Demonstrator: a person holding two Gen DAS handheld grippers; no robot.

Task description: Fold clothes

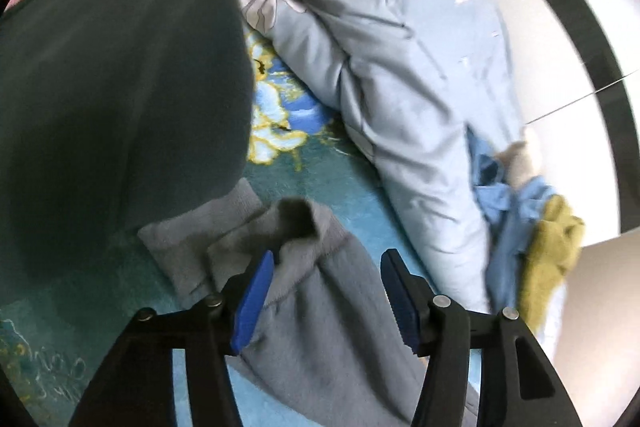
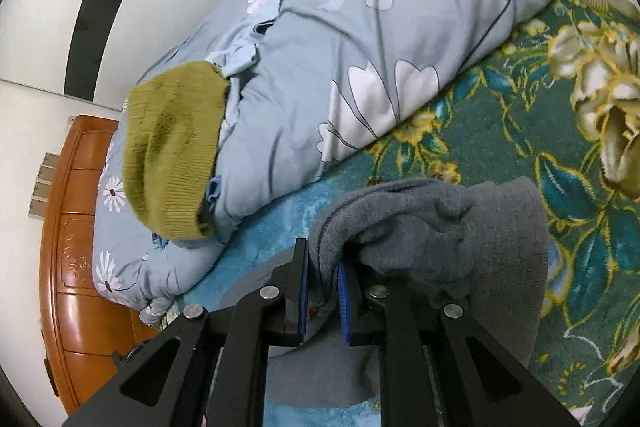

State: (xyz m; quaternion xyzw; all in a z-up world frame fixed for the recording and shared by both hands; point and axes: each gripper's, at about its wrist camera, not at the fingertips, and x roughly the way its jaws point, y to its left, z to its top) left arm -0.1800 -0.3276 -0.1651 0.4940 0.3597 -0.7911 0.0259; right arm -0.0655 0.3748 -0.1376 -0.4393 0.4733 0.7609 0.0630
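A grey fleece garment [image 1: 320, 307] lies on the teal flowered bedspread [image 1: 312, 171]. My left gripper [image 1: 328, 267] is open, its blue pads on either side of a bunched sleeve end of the garment. In the right wrist view my right gripper [image 2: 324, 267] is shut on a fold of the same grey garment [image 2: 440, 227], which is bunched up just ahead of the fingers. A dark green garment [image 1: 120, 87] fills the left of the left wrist view, close to the camera.
A light blue daisy-print quilt [image 2: 360, 47] lies folded along the bed. An olive knit garment [image 2: 172, 147] and a blue cloth [image 1: 504, 227] rest on its end. A wooden headboard [image 2: 76, 247] and a white wall [image 2: 40, 27] lie beyond.
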